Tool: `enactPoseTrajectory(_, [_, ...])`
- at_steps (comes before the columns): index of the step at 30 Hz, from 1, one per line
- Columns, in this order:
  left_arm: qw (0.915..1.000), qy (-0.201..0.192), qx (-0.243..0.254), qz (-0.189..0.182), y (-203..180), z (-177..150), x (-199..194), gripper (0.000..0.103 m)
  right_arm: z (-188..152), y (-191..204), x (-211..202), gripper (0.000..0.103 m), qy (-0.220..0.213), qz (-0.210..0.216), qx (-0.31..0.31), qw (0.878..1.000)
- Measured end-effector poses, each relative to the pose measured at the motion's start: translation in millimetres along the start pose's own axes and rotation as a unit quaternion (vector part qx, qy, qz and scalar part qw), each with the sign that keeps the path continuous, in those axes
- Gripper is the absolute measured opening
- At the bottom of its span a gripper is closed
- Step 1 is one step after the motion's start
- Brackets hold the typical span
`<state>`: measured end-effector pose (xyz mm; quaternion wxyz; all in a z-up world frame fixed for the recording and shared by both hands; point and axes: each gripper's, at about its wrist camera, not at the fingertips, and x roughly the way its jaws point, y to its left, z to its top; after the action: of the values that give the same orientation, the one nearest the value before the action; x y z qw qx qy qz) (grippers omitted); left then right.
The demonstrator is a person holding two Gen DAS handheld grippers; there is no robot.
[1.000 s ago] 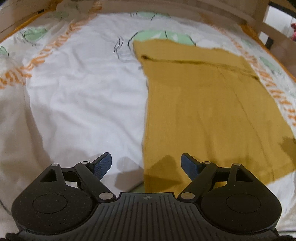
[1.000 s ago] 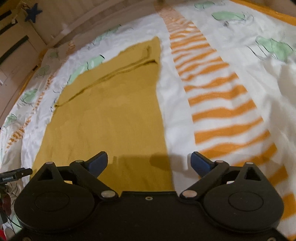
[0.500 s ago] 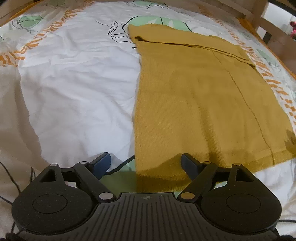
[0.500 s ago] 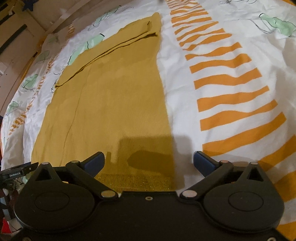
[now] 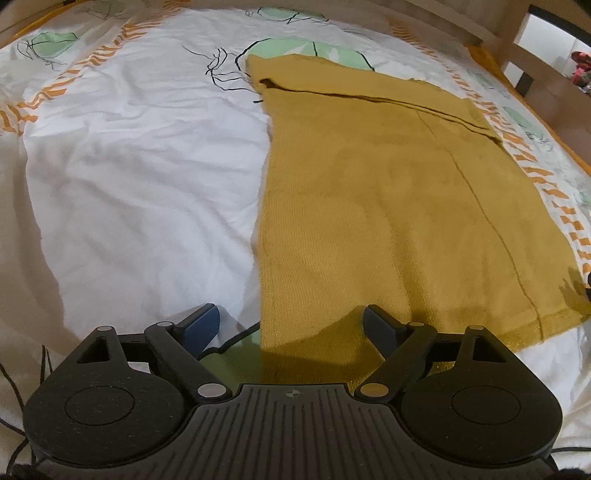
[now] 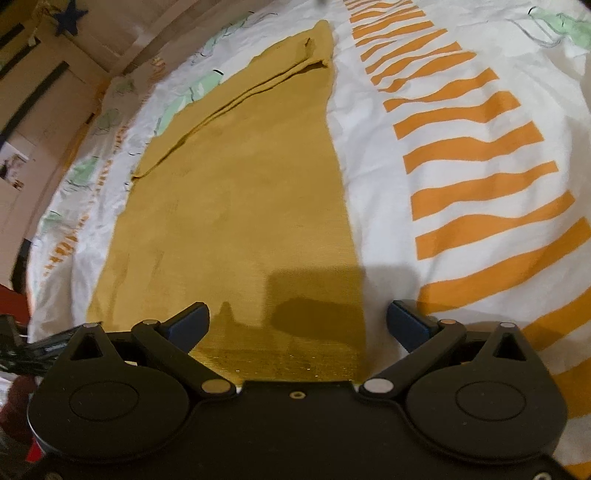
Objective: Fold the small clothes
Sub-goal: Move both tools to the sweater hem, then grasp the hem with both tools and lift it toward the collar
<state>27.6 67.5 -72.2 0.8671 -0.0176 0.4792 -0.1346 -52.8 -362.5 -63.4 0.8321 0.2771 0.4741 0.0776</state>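
Garment: a mustard-yellow knit garment (image 5: 388, 206) lies flat on the bed. It is long, and wider at the near end. In the left wrist view it runs from 6 o'clock up to 12 o'clock, a bit right of the middle.

Far end: a folded band (image 5: 369, 92) lies across the top of the garment. In the right wrist view the same band (image 6: 251, 92) slants up toward 12 o'clock.

Near end: the hem (image 6: 280, 362) lies just in front of the right gripper.

Seam: a thin dark line (image 5: 491, 229) runs down the garment on its right half.

Left gripper: the left gripper (image 5: 291, 328) has its fingers wide apart and holds nothing. The garment's near left corner lies between them. The blue finger (image 5: 201, 326) is over the sheet at 7 o'clock.

Right gripper: the right gripper (image 6: 297, 323) also has its fingers wide apart and holds nothing. The garment's near right corner lies between them. Its right finger (image 6: 408, 325) is over the sheet.

Bed sheet: the white bed sheet (image 5: 140, 177) is wrinkled, with green leaf shapes. It has orange stripes (image 6: 480, 184) at 3 o'clock in the right wrist view.

Bed frame: a wooden bed frame (image 5: 517, 29) stands at 1 o'clock.
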Motion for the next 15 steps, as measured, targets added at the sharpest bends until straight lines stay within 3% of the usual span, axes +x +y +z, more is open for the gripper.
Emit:
enactPoseTrajectory(2, [1.0,0.0,0.0,-0.002,1,0,-1,0.083,0,-1,-1,0.103,0.002,0.011,0.002,1.0])
enactPoseTrajectory(5, [1.0,-0.002,0.007,-0.007,-1,0,-5,0.067,-1,2,-1,0.102,0.008,0.017,-0.005,1.0])
enactPoseTrajectory(6, [0.9999,-0.003,0.01,-0.007,-2,0,-6,0.058,-1,5,0,0.1,0.009,0.015,-0.008,1.0])
enactPoseTrajectory(11, [0.9998,-0.007,0.013,-0.01,-4,-1,-12,0.031,-2,7,-2,0.079,0.01,0.001,-0.011,1.0])
enactPoseTrajectory(13, [0.9998,-0.01,0.002,-0.017,-1,-1,-14,0.013,-1,4,-3,0.053,0.008,-0.005,-0.001,1.0])
enactPoseTrajectory(14, [0.9996,-0.012,-0.007,-0.026,2,-1,-15,0.01,-2,2,-4,0.041,0.007,-0.006,0.006,1.0])
enactPoseTrajectory(15, [0.9991,-0.015,-0.016,-0.037,5,-1,-16,0.004,-2,-2,-4,0.014,0.009,0.002,0.017,1.0])
